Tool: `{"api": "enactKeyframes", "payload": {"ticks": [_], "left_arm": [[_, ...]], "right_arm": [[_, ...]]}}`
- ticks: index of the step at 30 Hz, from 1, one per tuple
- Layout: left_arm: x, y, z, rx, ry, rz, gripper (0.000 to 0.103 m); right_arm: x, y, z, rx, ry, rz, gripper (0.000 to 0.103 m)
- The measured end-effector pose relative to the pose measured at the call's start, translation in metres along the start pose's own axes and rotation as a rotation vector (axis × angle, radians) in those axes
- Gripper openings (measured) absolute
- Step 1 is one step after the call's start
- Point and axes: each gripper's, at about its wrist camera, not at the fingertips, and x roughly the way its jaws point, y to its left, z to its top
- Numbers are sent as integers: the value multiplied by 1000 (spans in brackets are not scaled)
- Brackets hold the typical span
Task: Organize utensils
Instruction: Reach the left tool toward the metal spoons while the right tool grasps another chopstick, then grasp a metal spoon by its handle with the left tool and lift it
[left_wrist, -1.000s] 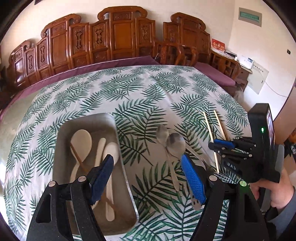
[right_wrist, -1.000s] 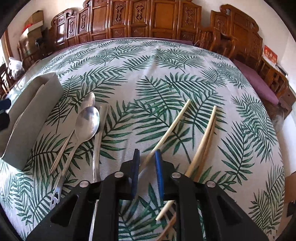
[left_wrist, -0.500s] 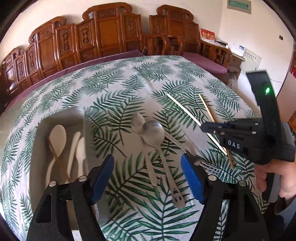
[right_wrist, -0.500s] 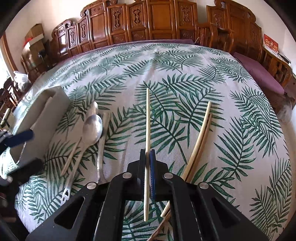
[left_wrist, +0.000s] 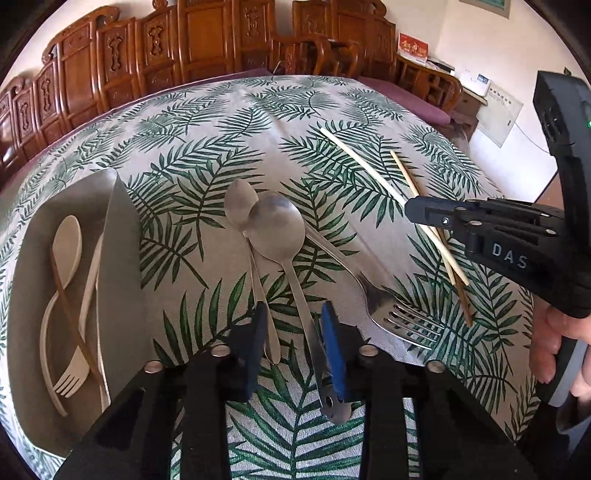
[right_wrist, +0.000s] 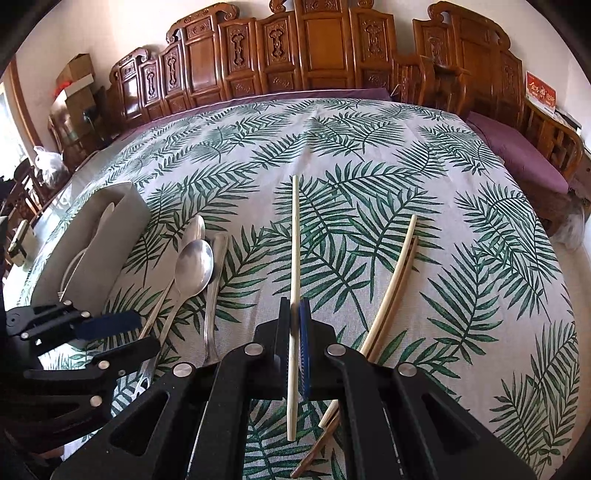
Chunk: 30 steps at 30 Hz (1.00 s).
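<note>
My right gripper (right_wrist: 294, 314) is shut on a pale chopstick (right_wrist: 294, 236) and holds it above the cloth; it also shows in the left wrist view (left_wrist: 362, 162). My left gripper (left_wrist: 291, 325) is partly open, its jaws on either side of the handles of two metal spoons (left_wrist: 275, 229); the right pad touches the larger spoon's handle. A metal fork (left_wrist: 391, 310) lies right of them. Two more chopsticks (right_wrist: 391, 280) lie on the cloth. The grey tray (left_wrist: 122, 258) at the left holds pale spoons and a fork (left_wrist: 70, 380).
The round table carries a palm-leaf cloth (right_wrist: 332, 147). Carved wooden chairs (right_wrist: 314, 55) ring its far side. The right gripper's body (left_wrist: 517, 236) and the hand holding it stand at the right of the left wrist view.
My left gripper swung right from the tray to the metal spoons and narrowed around their handles. My right gripper closed on the pale chopstick and lifted it.
</note>
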Motion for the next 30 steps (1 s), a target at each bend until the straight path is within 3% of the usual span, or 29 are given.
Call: {"api": "enactKeyframes", "payload": {"ticks": [13, 17, 30], "left_arm": [[16, -6, 7, 8, 8, 16, 20], [17, -5, 7, 12, 1, 36, 8], [0, -1, 7, 0, -30, 12, 5]], "right_arm": [[-1, 4, 0, -3, -1, 5, 6], [-2, 3, 0, -3, -1, 5, 6], [-3, 8, -1, -9, -2, 9, 6]]}}
